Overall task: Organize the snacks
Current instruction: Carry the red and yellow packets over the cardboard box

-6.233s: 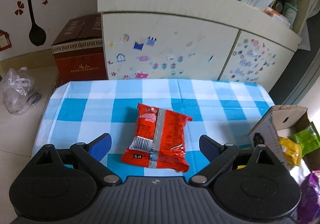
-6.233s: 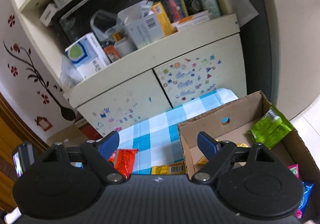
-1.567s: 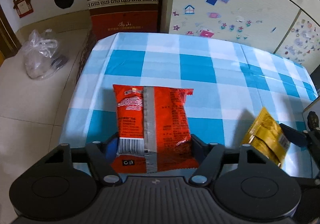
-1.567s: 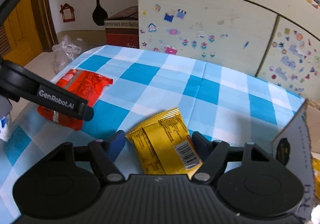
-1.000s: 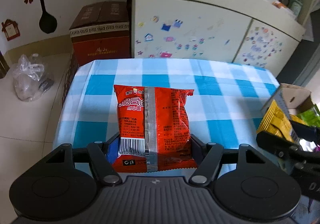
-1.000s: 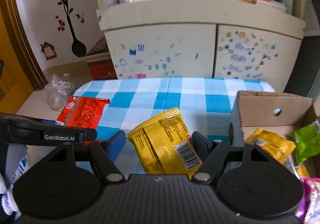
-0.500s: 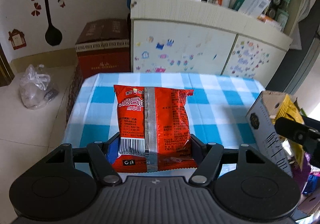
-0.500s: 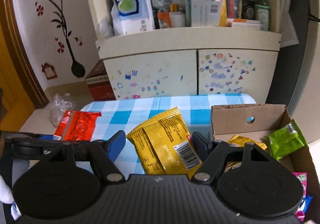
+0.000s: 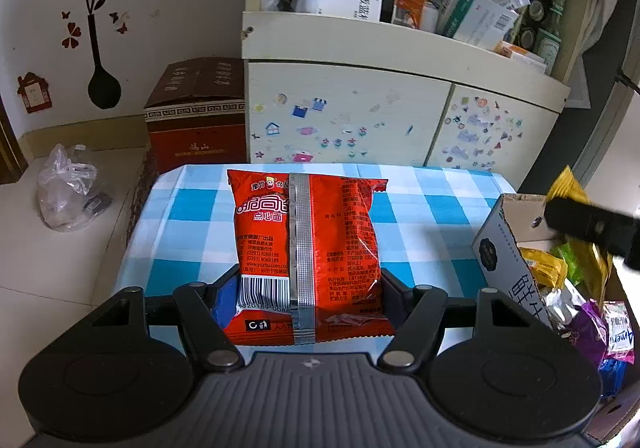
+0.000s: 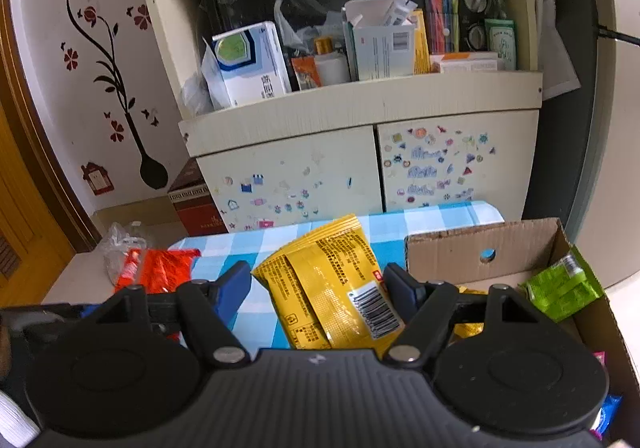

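From the left wrist view, the left gripper (image 9: 306, 294) has its jaws clamped on the lower part of a red snack packet (image 9: 306, 244), which stands up in front of the camera with its silver seam and barcode facing it. Beyond the packet lies the surface (image 9: 188, 215), covered in a blue and white checked cloth. At the right edge stands an open cardboard box (image 9: 502, 260) holding several snack packets (yellow, green and purple among them). Above the box, a black finger of the right gripper (image 9: 588, 226) reaches in, with a yellow packet (image 9: 566, 185) showing behind it. A cream cabinet (image 9: 344, 115) dotted with stickers stands behind the surface.

From the right wrist view, the right gripper (image 10: 318, 286) has its jaws clamped on the yellow packet (image 10: 332, 284), barcode side toward the camera. The cardboard box (image 10: 452, 252) sits just right of it, a green packet (image 10: 560, 290) leaning on its right wall. At the left, the red snack packet (image 10: 164, 268) shows above the dark body of the left gripper (its jaws hidden here).
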The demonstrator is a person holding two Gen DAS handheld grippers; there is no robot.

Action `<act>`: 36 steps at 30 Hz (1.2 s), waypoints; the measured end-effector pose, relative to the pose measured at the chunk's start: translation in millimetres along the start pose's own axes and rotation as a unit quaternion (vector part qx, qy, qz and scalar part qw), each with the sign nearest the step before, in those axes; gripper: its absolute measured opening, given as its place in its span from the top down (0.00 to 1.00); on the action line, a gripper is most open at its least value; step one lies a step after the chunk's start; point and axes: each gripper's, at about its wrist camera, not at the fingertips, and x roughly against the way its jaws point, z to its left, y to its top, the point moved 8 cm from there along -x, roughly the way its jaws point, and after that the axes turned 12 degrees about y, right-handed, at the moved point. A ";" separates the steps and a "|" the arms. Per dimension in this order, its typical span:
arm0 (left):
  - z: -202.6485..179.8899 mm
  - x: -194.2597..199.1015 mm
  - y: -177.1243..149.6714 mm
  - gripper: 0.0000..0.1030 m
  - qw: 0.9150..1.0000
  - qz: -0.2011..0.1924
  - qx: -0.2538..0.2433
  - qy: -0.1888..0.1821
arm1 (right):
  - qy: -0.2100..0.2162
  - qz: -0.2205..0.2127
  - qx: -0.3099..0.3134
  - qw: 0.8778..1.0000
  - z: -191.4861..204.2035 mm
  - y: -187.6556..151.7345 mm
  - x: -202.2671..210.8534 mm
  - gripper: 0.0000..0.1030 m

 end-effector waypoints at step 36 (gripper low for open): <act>-167.3 52.5 -8.4 0.28 0.990 0.005 -0.032 -0.135 | -0.068 -0.111 -0.194 0.972 -141.6 32.2 105.6 0.28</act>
